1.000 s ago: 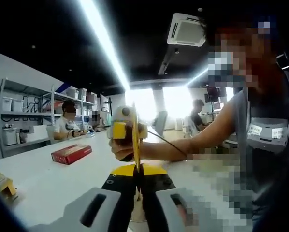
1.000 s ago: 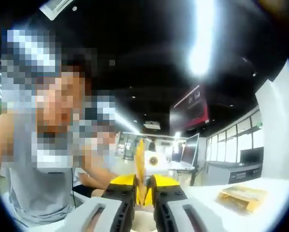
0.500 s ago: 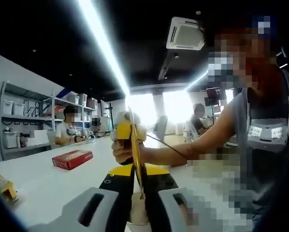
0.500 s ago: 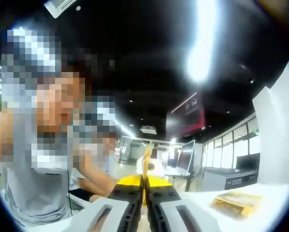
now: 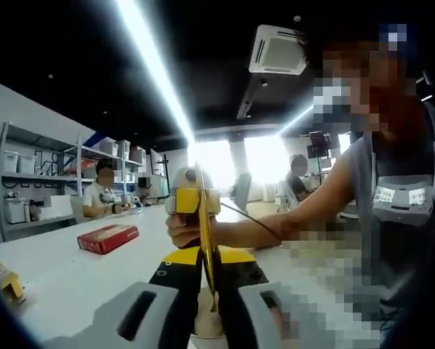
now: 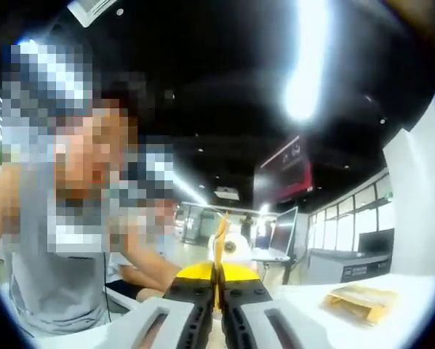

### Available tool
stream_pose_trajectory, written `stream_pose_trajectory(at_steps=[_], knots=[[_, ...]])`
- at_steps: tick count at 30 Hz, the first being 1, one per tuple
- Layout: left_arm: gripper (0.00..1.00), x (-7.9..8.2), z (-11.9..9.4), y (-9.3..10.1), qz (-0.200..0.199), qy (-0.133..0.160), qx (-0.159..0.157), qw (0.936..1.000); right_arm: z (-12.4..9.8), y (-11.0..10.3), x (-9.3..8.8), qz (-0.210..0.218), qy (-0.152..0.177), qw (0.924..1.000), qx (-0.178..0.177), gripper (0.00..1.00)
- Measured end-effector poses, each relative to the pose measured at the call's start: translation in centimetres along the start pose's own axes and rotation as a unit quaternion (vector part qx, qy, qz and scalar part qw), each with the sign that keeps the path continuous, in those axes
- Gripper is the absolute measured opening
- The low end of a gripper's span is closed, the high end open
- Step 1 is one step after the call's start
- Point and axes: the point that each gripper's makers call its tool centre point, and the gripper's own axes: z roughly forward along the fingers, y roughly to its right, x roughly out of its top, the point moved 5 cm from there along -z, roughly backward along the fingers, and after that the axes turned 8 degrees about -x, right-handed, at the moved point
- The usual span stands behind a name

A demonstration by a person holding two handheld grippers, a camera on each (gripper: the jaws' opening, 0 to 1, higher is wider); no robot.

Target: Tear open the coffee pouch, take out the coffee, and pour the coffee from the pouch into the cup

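Note:
A thin yellow coffee pouch [image 5: 204, 240] stands edge-on between both grippers. My left gripper [image 5: 209, 263] is shut on its near edge, the black and yellow jaws pressed together. Facing it, held in a hand, is my right gripper [image 5: 190, 200], which grips the pouch's far edge. In the right gripper view the pouch [image 6: 219, 251] rises as a narrow yellow strip from my right gripper [image 6: 217, 282], whose jaws are shut on it. A pale cup [image 5: 205, 326] sits just under the pouch, below the left jaws. The pouch's faces are hidden.
A white table [image 5: 72, 280] carries a red box [image 5: 107, 238] and a small yellow item [image 5: 6, 280] at the left. Shelves [image 5: 36, 196] line the wall, with seated people behind. A tan packet [image 6: 356, 302] lies on the table at the right.
The right gripper's jaws, slightly apart around the pouch a second ago, now press tight on it. Both views have shifted a little, and the cup shows more under the left jaws.

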Motion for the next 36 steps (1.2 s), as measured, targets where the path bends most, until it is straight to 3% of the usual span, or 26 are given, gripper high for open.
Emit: stream_pose_trajectory(at_steps=[11,17,24,30,33,36], knots=[[0.12,-0.1,0.2,-0.1,0.005,-0.002,0.0,1.0,0.5,-0.2,-0.4,-0.004,-0.007,1.0,0.003,0.03],[0.14,-0.6,0.5,-0.1,0.014,-0.017,0.0,0.9998,0.4,0.1,-1.1,-0.02,-0.041,0.999,-0.004,0.03],[0.12,0.1,-0.1,-0.6,0.007,0.001,0.008,0.9999,0.1,0.0,-0.9,-0.018,-0.053,0.9984,-0.007,0.03],[0.06,0.4,-0.2,-0.4,0.008,0.003,0.005,0.9999,0.0,-0.4,-0.7,-0.013,-0.042,0.999,0.007,0.04],[0.05,0.4,-0.1,0.0,0.008,0.002,-0.002,1.0,0.0,-1.0,-0.7,-0.009,-0.031,0.9988,0.037,0.11],[0.05,0.3,0.0,-0.1,0.008,-0.004,0.001,1.0,-0.3,-0.8,-0.4,-0.014,-0.023,0.999,0.034,0.16]])
